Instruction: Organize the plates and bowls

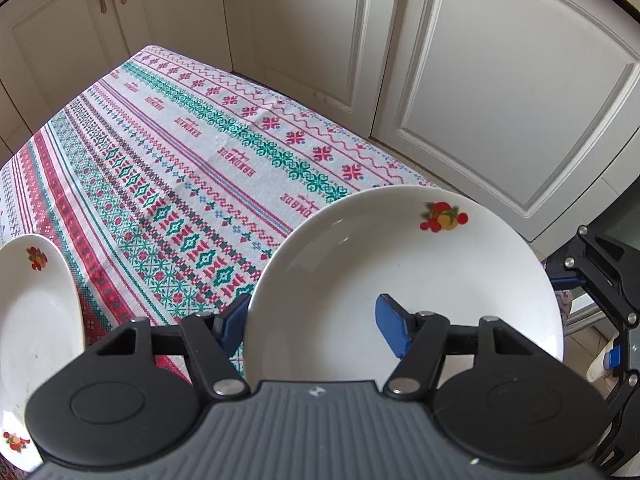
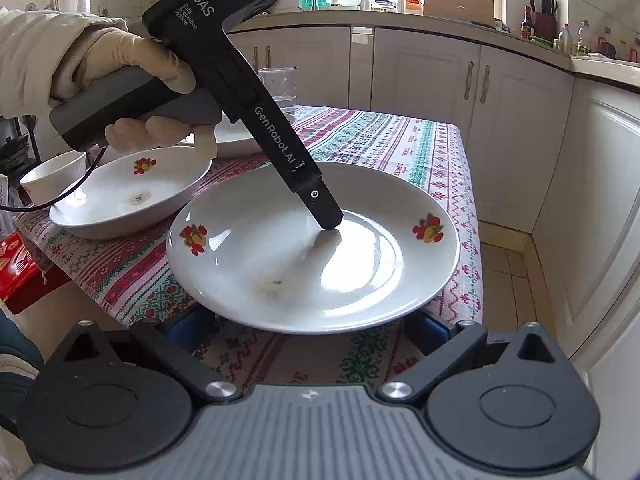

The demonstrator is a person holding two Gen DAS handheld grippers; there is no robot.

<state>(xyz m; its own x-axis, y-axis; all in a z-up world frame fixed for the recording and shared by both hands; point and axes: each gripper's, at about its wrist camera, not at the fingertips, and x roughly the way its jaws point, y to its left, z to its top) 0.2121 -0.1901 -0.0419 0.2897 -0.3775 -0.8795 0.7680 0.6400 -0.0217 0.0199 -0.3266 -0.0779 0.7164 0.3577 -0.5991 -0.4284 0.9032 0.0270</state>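
My right gripper sits low at the table edge, fingers spread wide, the plate above them. My left gripper is clamped on that plate's rim, one pad inside. The plate lies flat on the tablecloth; a second plate sits beyond.

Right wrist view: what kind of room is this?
A home kitchen, most likely. Cream cabinets run under a countertop crowded with bottles and a knife block, and fruit-patterned plates sit on a table with a woven patterned tablecloth.
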